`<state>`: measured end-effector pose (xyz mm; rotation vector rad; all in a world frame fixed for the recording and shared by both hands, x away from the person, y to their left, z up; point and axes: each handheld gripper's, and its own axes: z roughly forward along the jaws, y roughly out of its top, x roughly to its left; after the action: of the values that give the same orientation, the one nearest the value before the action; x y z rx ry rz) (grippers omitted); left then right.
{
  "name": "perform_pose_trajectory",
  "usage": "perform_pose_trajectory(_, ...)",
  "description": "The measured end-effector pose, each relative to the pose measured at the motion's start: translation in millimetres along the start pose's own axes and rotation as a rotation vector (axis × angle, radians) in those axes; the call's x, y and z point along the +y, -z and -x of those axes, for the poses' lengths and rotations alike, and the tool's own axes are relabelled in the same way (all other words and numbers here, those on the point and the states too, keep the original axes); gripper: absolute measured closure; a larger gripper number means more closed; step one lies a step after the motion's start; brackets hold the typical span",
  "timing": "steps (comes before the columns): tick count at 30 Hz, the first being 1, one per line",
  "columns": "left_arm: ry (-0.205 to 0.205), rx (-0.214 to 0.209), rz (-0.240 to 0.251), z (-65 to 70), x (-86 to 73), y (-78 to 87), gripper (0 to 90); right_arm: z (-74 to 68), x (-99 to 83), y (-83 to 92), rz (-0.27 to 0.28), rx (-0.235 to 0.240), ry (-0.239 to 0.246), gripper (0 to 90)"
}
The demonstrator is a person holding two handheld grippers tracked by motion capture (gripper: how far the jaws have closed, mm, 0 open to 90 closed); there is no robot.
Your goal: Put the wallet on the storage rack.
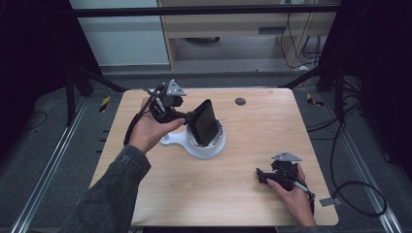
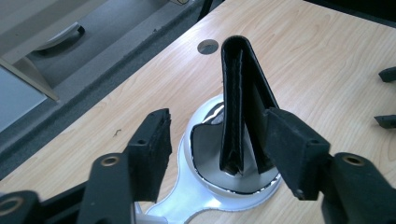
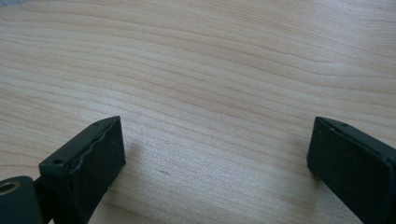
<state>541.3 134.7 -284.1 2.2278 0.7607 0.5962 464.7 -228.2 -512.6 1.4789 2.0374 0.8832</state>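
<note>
Black folded leather wallet (image 2: pixel 240 105) stands upright in the white round holder (image 1: pixel 206 145), dead ahead between the spread left tongs (image 2: pixel 217 144); right tongs (image 3: pixel 215 154) gape, well apart.

Even overhead light brightens the wooden surface (image 1: pixel 233 165); the surroundings fall dark. Glare glints inside the metal bowl (image 2: pixel 205 140). The nearest tool parts blur.

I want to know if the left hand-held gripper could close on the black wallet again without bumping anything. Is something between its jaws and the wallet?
Nothing visible does. The left hand-held gripper has its jaws open on either side of the black wallet, which stands upright in the white bowl. The right-hand pad sits close against the wallet's side; the other stands apart, with only the bowl's rim below.
</note>
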Motion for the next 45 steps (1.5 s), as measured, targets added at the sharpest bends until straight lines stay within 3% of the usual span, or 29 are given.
perform_pose_trajectory(11, 0.010, -0.029, 0.025, 7.3, -10.8, 1.2, 19.8, -0.1, 0.1, 0.3, -0.001, 0.003, -0.003, 4.5)
perform_pose_trajectory(18, 0.014, -0.048, 0.032, 11.3, -15.5, 0.5, 12.9, -0.1, 0.1, 0.2, -0.001, 0.003, -0.003, 4.5)
perform_pose_trajectory(34, -0.020, -0.090, 0.025, 23.6, -20.7, 0.6, 9.2, 0.0, 0.1, 0.2, 0.000, 0.002, -0.001, 4.5)
perform_pose_trajectory(45, -0.004, -0.098, 0.045, 28.6, -35.8, 2.4, 7.4, -0.1, 0.1, 0.2, 0.001, 0.004, -0.004, 4.5)
